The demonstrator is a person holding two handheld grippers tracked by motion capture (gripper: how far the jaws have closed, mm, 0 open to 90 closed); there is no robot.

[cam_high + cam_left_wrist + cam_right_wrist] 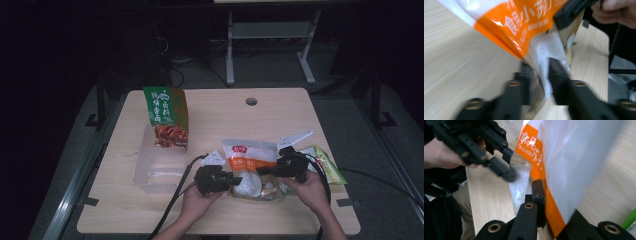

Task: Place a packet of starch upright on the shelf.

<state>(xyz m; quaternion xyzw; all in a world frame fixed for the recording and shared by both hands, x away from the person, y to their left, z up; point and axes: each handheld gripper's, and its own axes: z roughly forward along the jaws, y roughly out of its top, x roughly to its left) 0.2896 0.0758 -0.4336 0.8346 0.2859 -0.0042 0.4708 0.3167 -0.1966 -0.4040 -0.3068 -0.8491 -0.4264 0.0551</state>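
high view alone shows green pouch (166, 117) (both jaws pinch orange bag (250, 155)).

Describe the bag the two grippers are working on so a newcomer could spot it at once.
On the light wooden table, look at the near edge, between the left gripper and right gripper. There lies the white-and-orange bag; its orange band distinguishes it from the green bags nearby.

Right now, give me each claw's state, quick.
Left claw: closed on the orange bag's edge.
Right claw: shut on the same bag's other edge.
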